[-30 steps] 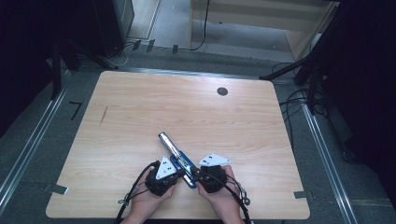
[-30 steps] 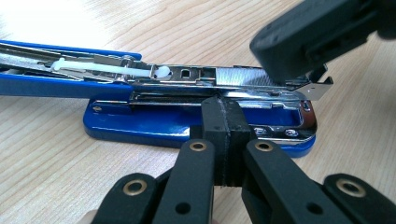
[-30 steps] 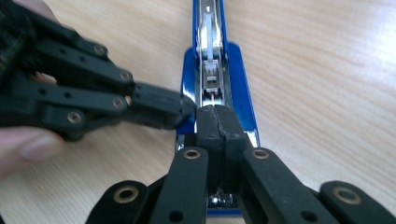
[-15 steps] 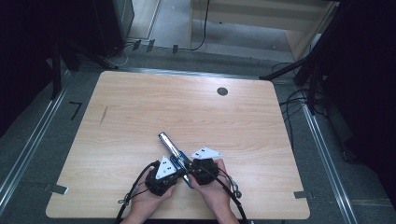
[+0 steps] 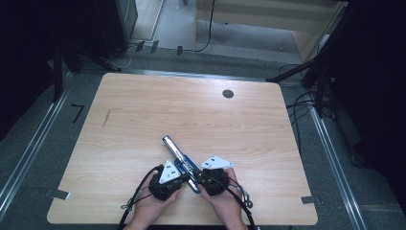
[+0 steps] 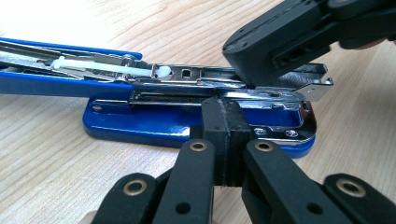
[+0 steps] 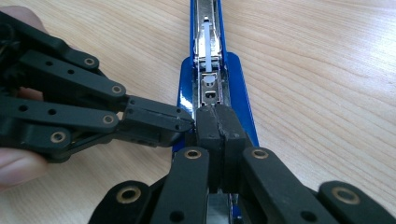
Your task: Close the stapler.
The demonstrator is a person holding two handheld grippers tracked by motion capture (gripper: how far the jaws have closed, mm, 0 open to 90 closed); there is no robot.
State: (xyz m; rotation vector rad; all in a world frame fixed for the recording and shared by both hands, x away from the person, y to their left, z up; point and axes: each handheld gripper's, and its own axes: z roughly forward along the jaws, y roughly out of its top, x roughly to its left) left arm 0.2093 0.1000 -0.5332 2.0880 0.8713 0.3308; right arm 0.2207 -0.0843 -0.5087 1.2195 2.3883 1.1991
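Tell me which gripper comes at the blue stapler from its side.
The left gripper: its shut tips meet the stapler side-on, while the right gripper lines up along its length.

In the left gripper view, the blue stapler is running off the left edge, and the closed black jaws are covering part of its base. In the right gripper view, the jaws are hiding its near end, and a hand is being cropped at the left.
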